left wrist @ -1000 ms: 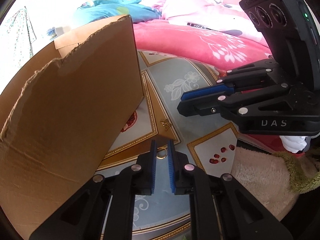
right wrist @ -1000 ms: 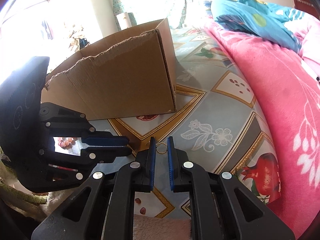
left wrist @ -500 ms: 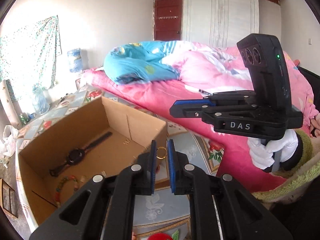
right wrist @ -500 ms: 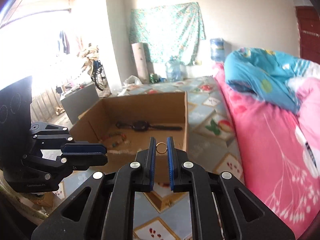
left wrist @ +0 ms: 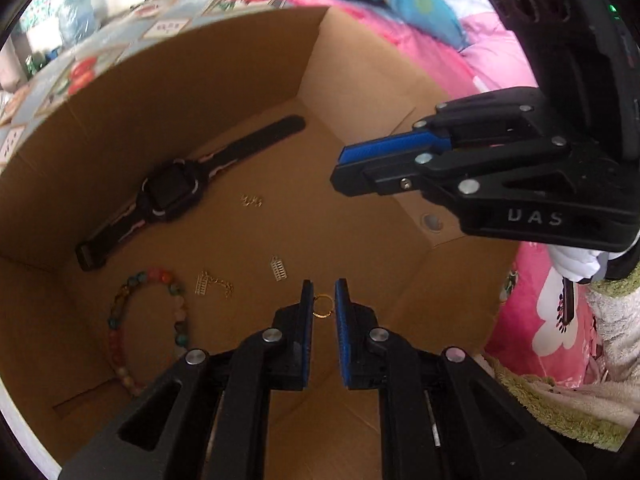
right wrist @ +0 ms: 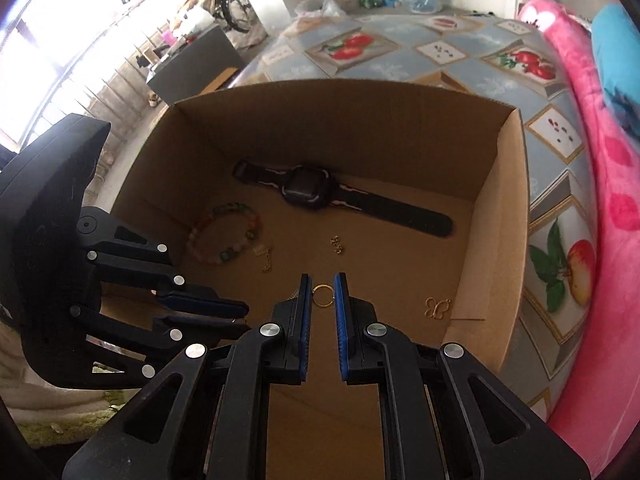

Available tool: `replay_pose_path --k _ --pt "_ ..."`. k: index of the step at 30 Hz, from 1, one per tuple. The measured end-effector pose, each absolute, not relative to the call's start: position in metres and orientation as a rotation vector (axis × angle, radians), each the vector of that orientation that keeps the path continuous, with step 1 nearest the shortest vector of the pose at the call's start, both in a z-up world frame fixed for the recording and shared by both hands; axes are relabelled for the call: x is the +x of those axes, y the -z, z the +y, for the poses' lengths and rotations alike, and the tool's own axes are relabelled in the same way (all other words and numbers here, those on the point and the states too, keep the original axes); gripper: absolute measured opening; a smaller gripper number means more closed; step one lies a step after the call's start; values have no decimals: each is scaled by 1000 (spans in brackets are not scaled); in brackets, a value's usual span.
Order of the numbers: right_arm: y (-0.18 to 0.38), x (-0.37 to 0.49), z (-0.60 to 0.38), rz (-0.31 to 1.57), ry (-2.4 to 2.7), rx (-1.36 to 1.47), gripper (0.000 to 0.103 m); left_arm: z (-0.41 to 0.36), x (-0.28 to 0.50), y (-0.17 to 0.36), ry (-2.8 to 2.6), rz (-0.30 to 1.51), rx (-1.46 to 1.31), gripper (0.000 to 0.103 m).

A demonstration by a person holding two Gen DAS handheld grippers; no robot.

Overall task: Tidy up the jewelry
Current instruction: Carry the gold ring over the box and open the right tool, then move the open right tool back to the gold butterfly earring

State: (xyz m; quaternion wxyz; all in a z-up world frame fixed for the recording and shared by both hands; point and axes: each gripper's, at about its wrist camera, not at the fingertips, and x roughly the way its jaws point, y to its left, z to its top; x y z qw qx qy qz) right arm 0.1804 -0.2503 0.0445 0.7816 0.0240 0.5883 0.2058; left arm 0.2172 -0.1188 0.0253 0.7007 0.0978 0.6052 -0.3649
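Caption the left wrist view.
Left gripper holding a gold ring over a cardboard box containing a watch.

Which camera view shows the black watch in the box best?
The right wrist view: the black watch lies whole and sharp on the floor of the cardboard box. The left wrist view also shows the whole watch, but slightly blurred.

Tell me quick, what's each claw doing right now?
Left gripper: closed on a small gold ring, over the box.
Right gripper: closed on another gold ring, over the same box.
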Motion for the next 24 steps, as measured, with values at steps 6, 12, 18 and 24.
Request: replay_pose_path --k 6,12,18,24 --pt "-38 185 -235 1298 -393 -79 12 -118 225 -12 772 1438 197 16" --pt "-40 184 -243 1263 -370 -93 12 -113 221 -15 750 1414 170 24" --pt "-74 165 -262 1148 -330 -47 12 -106 207 -45 751 1257 164 24" --pt "-125 100 -291 951 -283 25 13 -72 153 -104 757 963 111 27"
